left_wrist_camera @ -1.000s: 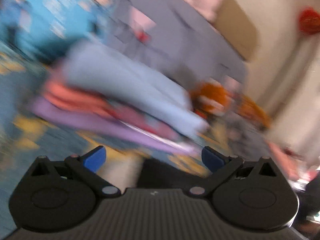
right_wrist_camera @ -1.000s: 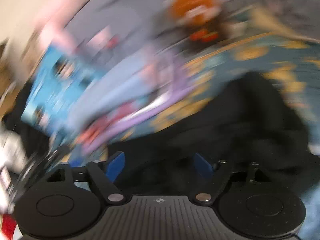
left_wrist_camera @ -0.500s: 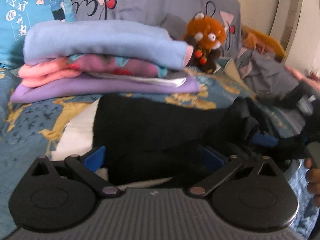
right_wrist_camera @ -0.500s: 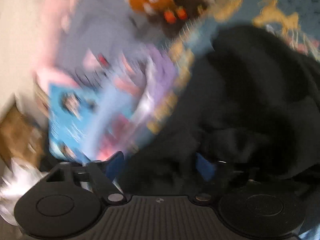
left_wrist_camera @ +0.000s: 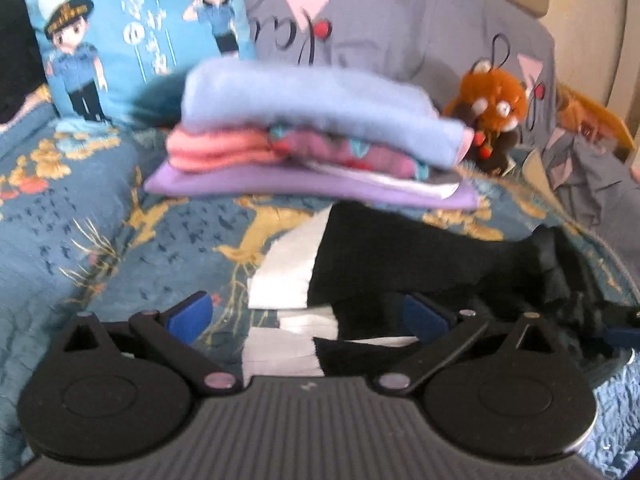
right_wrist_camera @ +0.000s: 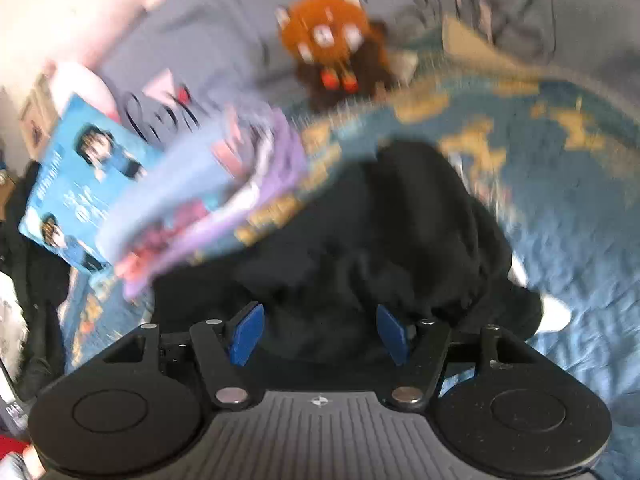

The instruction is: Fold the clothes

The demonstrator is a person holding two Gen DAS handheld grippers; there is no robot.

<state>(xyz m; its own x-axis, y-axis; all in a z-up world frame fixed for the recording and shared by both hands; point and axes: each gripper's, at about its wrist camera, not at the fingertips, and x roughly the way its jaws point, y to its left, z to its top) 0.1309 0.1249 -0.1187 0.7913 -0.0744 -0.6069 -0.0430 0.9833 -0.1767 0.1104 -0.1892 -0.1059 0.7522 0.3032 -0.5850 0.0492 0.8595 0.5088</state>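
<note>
A black garment with white parts lies crumpled on the blue patterned bedspread. In the right wrist view it is a dark heap. My left gripper is open, low over the garment's near white edge, and holds nothing. My right gripper is open over the black cloth, its blue pads apart, with nothing between them. The right gripper's tip shows at the garment's right end in the left wrist view.
A stack of folded clothes, light blue on top and purple at the bottom, sits behind the garment. A cartoon pillow, a grey pillow and an orange plush toy stand at the back.
Both grippers swung fast and the views have steadied. The left gripper has drawn back and shifted left, so more bedspread and the garment's white part show. Both stay open.
</note>
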